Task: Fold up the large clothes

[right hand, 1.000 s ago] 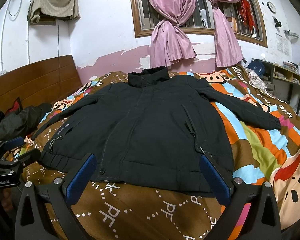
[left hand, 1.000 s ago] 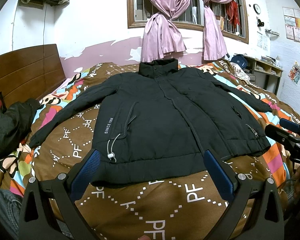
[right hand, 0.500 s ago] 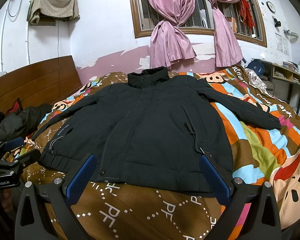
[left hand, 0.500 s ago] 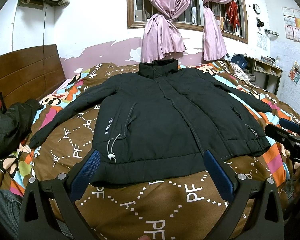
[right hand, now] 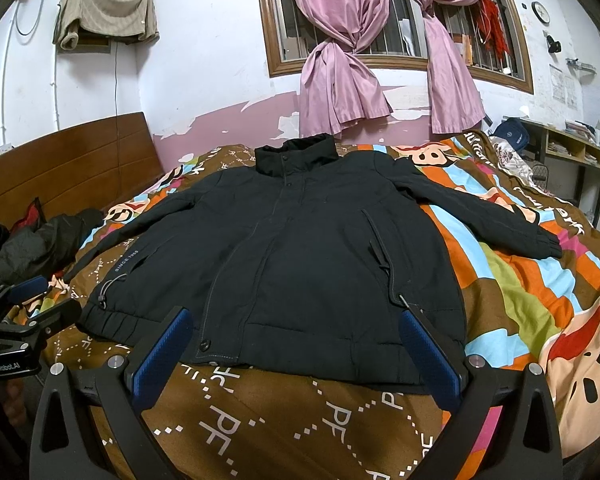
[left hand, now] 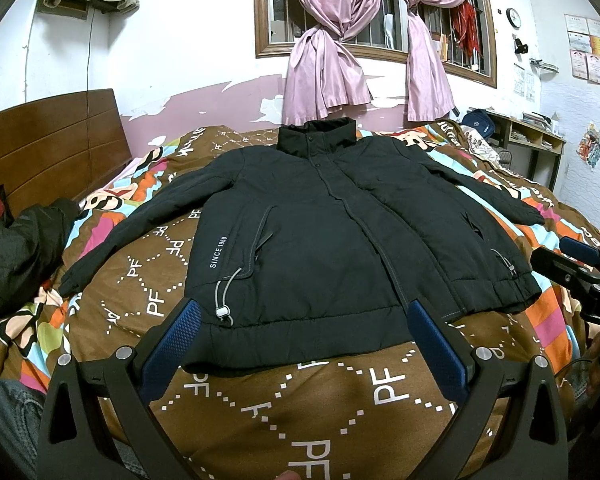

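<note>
A large black jacket [left hand: 320, 232] lies flat and face up on the bed, collar toward the far wall, both sleeves spread out to the sides; it also shows in the right wrist view [right hand: 300, 252]. My left gripper [left hand: 304, 340] is open and empty, held just short of the jacket's hem. My right gripper [right hand: 296, 344] is open and empty, also just short of the hem. The right gripper shows at the right edge of the left wrist view [left hand: 580, 264], and the left gripper at the left edge of the right wrist view [right hand: 28, 300].
The bed is covered by a brown and multicoloured quilt [left hand: 284, 408]. A dark garment [left hand: 16, 248] is heaped at the left by the wooden headboard [left hand: 52, 148]. A window with pink curtains [left hand: 324, 64] is behind; a shelf unit [left hand: 536, 140] stands at the right.
</note>
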The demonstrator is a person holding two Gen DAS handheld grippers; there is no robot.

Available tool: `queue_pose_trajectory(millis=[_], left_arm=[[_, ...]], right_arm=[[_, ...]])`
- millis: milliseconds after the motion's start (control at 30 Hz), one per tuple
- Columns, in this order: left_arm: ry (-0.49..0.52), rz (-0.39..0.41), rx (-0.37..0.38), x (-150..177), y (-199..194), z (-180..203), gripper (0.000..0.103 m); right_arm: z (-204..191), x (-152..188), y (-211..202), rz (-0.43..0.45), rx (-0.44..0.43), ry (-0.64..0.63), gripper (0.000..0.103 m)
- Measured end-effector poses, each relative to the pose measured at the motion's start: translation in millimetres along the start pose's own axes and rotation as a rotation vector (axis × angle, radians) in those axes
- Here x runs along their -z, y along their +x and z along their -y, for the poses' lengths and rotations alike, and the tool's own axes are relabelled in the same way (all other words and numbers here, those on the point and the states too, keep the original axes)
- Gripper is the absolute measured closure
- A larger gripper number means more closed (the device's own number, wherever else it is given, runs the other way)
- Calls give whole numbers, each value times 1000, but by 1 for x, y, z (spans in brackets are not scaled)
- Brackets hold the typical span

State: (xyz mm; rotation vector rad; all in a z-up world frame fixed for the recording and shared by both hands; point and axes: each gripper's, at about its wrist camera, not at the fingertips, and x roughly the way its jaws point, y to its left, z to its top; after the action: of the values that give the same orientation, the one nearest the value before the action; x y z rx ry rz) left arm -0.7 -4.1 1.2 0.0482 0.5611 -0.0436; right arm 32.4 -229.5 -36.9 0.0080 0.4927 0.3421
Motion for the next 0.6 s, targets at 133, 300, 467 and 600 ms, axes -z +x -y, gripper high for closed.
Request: queue_pose_trajectory(millis=[133, 300, 467, 600], left_arm=[[-1, 1, 0, 0, 0, 0, 2], [0, 2, 6, 0, -1, 0, 2], [1, 3, 6, -1, -2, 1, 2], [0, 3, 5, -1, -2, 1, 2]], right_arm=[[1, 0, 0, 0, -2, 0, 0], [1, 1, -2, 4, -2, -1, 0], [1, 0, -2, 1, -1, 1, 0], [0, 1, -1, 2, -2, 1, 0]])
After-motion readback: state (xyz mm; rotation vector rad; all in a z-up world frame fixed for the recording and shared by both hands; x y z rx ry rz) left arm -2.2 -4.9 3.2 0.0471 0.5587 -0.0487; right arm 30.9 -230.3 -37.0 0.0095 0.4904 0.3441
